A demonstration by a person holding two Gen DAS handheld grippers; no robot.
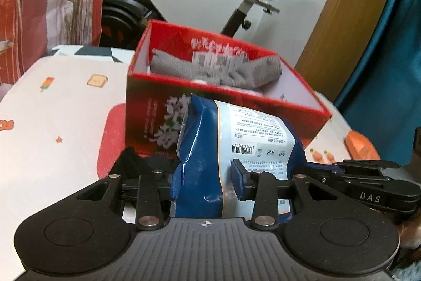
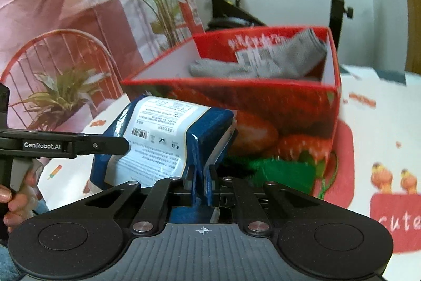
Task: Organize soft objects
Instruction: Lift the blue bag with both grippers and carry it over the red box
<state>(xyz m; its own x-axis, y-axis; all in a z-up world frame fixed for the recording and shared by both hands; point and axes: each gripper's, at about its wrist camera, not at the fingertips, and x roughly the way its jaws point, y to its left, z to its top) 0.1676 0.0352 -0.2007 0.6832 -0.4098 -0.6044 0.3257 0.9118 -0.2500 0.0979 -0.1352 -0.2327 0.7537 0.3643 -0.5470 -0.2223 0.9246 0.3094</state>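
Nearest in both wrist views, a blue and white soft pack (image 1: 223, 149) is held by two claws at once. The left gripper (image 1: 205, 182) is clamped across the pack's lower body, jaws pressed into the film. The right gripper (image 2: 201, 179) is pinched tight on a thin blue flap at the pack's end seam. The pack sits low, just in front of the near wall of the red box (image 1: 263, 102), with the patterned tablecloth (image 1: 65, 109) below it.

The likely trouble is that end-flap hold: the film looks slick and thin, so a pull could let the flap slide out or tear. If the two claws draw apart, the pack may stretch or twist. Lifted too little, its leading edge would catch the box's near rim and push the light cardboard away.

Inside the box, grey socks (image 1: 218, 67) with a paper label fill the far half; the near half looks freer. A green tassel (image 2: 284, 167) lies at the foot of the box. Open tablecloth lies to the left. Beyond stands an exercise bike (image 1: 250, 1).
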